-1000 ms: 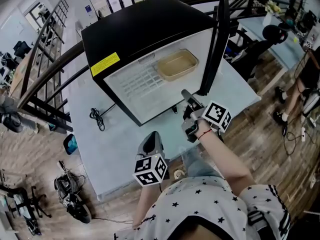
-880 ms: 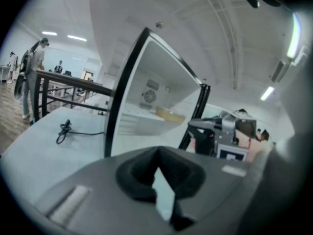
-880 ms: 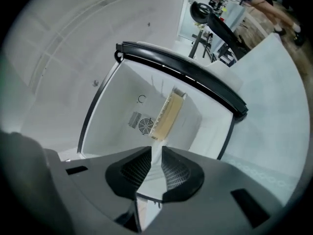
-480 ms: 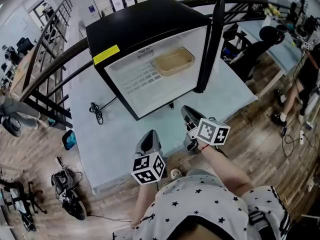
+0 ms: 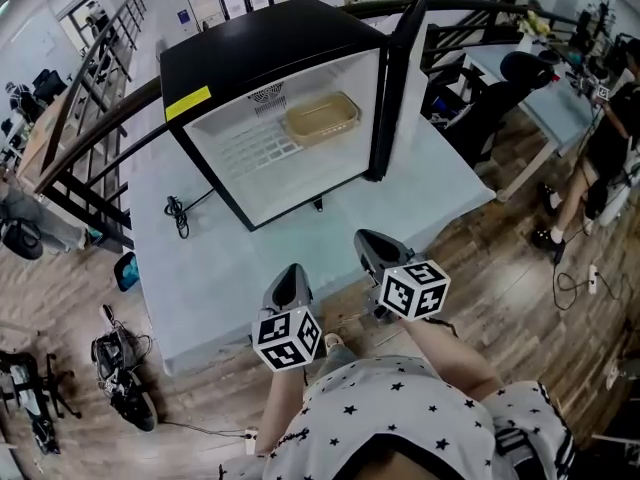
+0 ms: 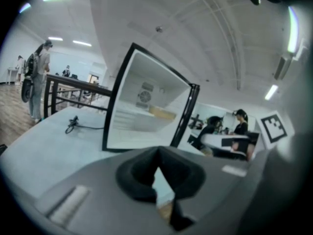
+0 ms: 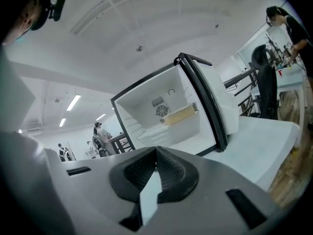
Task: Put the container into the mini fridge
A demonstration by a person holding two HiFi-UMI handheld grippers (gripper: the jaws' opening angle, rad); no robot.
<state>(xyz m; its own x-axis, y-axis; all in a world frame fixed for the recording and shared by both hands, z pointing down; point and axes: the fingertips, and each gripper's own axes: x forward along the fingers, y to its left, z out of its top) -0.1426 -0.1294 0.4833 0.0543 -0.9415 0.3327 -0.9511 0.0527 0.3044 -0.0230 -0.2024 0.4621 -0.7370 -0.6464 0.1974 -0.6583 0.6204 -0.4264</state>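
Observation:
The black mini fridge (image 5: 270,53) stands on the pale table (image 5: 200,278) with its door (image 5: 393,88) swung open to the right. A tan container (image 5: 320,118) sits on the upper shelf inside, also visible as a tan container (image 7: 180,114) in the right gripper view and a tan container (image 6: 163,113) in the left gripper view. My right gripper (image 5: 362,238) hovers over the table's near edge, well short of the fridge, shut and empty (image 7: 156,148). My left gripper (image 5: 290,271) is beside it, jaw tips together, holding nothing (image 6: 157,151).
A black cable (image 5: 175,215) lies on the table left of the fridge. A dark railing (image 5: 90,158) runs behind the table. A person (image 5: 605,138) and an office chair (image 5: 515,73) are at the right. A scooter (image 5: 115,368) lies on the wooden floor at the left.
My right gripper has drawn back from the fridge opening toward my body and its jaws have closed. The container stays on the shelf. The left gripper has barely moved.

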